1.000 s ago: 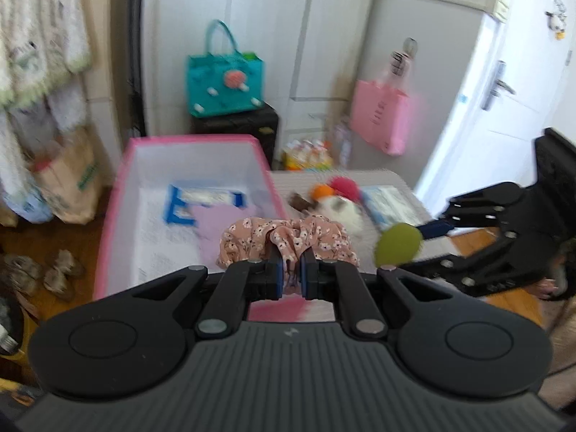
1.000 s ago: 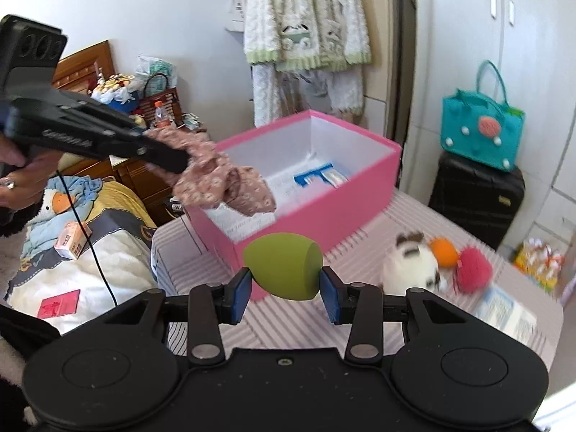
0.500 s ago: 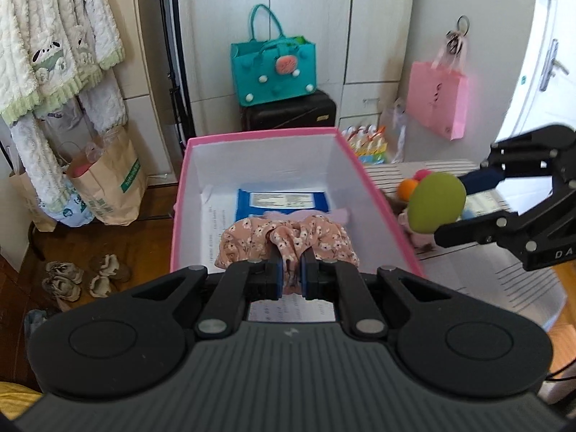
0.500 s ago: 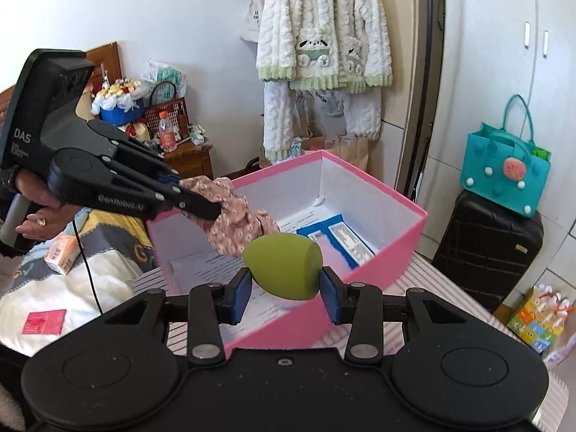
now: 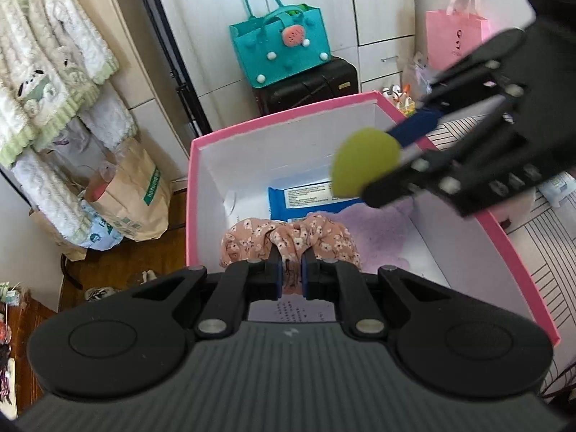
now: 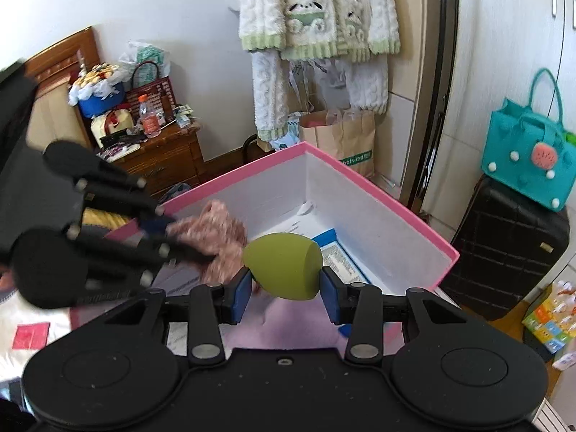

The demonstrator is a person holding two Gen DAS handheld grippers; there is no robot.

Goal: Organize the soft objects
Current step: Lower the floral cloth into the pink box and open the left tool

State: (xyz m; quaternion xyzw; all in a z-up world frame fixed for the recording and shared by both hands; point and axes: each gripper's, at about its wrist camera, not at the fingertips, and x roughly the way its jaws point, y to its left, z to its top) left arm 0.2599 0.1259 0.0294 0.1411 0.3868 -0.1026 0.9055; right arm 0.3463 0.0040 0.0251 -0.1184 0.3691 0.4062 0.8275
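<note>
Both carries look nearly done: the left gripper (image 5: 291,276) pinches a floral scrunchie (image 5: 288,239) and the right gripper (image 6: 284,292) clamps a green makeup sponge (image 6: 284,265), each hanging above the pink box (image 5: 190,194), where a blue wipes pack (image 5: 298,199) and lilac cloth (image 5: 374,232) lie; only releasing remains.

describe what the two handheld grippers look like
Both are matte black plastic. The left gripper has a ribbed grey-black body, two round discs, silver pivot pins and blue pads. The right gripper matches it, with a smooth body and linkage bars.
</note>
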